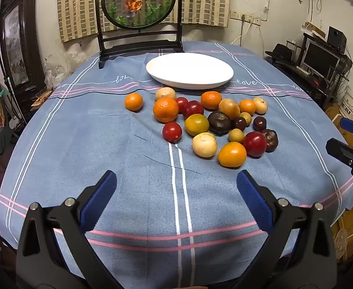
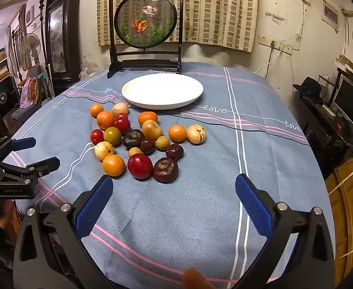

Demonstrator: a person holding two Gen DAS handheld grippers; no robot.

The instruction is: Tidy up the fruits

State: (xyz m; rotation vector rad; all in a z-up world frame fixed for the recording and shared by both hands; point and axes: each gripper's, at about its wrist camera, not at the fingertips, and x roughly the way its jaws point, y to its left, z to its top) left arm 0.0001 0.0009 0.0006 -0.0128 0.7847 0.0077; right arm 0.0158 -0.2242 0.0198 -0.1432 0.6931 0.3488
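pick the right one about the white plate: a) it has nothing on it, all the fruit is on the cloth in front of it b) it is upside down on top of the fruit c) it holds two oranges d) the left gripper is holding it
a: the white plate sits bare on the blue tablecloth, and the pile of fruit lies on the cloth in front of it, with both grippers apart from it.

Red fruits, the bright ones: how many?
4 red fruits: one at the front, one on the left side, two touching beside the big orange. Darker maroon ones not counted; none seems hidden.
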